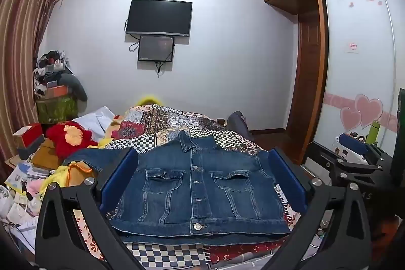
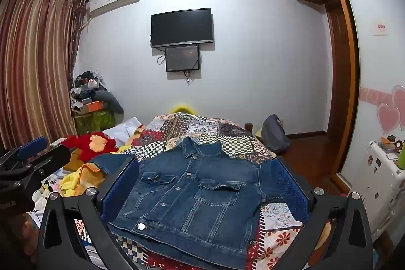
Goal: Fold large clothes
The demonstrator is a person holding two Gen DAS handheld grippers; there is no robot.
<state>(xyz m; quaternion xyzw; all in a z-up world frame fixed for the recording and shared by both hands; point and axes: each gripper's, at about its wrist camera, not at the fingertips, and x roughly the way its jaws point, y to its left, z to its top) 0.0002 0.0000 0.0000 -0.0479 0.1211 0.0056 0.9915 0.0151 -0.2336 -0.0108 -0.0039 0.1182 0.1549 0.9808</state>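
Left wrist view: denim jacket (image 1: 197, 184) flat on bed (image 1: 177, 256), buttoned, collar far. Left tongs (image 1: 203, 184) spread wide, empty, above hem, tilted slightly down. Risk: stiff denim slips from shallow pinch; left sleeve trails into clutter (image 1: 76, 168).

Right wrist view: right tongs (image 2: 205, 190) released, empty, same tilt. Risk: uneven lift skews fold.

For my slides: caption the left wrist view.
Open left gripper facing a buttoned blue denim jacket on a patchwork bedspread.

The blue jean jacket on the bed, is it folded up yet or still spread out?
Spread out. The denim jacket lies flat, front up and buttoned, on the patchwork bedspread, both chest pockets showing and one sleeve stretched sideways.
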